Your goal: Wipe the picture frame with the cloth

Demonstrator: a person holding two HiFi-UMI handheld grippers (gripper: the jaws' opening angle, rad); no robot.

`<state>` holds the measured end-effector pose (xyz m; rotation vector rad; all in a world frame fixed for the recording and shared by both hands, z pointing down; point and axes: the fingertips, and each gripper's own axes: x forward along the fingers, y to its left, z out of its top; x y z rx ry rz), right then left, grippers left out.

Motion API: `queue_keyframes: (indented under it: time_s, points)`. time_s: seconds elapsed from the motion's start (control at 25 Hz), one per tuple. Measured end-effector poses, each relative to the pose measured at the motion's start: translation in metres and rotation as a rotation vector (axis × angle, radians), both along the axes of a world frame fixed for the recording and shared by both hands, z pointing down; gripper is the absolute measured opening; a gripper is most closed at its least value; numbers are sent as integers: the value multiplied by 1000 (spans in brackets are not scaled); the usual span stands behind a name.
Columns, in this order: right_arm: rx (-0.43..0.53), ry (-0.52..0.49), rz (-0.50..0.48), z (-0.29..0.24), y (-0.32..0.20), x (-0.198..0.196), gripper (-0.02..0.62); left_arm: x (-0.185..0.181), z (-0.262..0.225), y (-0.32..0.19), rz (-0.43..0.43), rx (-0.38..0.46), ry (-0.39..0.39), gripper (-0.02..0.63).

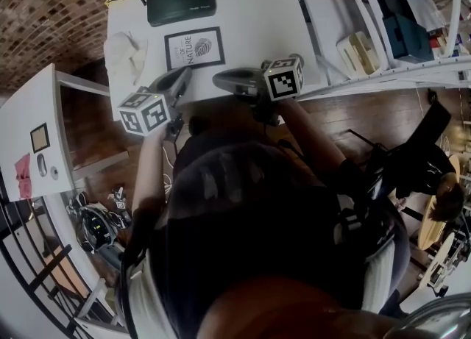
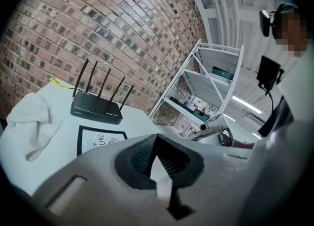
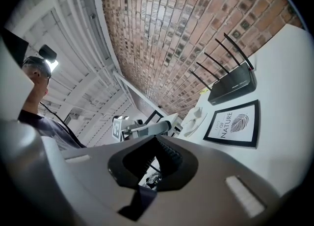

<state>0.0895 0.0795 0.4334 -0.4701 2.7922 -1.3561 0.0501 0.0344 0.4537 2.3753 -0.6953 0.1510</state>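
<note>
Lying flat, picture frame (image 1: 194,48) beside crumpled cloth (image 1: 125,54) (router (image 1: 182,1) beyond).

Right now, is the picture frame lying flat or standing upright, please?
Lying flat: the picture frame rests face up on the white table.

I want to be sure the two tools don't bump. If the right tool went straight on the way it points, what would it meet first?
Probably the left tool. In the right gripper view it lies just beyond the shut right tool, across its line. Depth and height are hard to judge, so it might pass close instead.
</note>
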Motion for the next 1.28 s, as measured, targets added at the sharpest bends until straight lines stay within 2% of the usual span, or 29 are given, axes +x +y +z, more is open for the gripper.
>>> queue_keyframes:
  time_s: [0.4,1.0,1.28]
  points:
    - [50,-50,-118,-8,17,1,-2,5,-9,13,-48,22,-25,3]
    - [18,-41,-280,8,39,4,-2,-2,-8,56,-211,-17,-60,3]
    - [10,-26,-321,14,41,-9,-2,-15,1,67,-247,-42,-78,3]
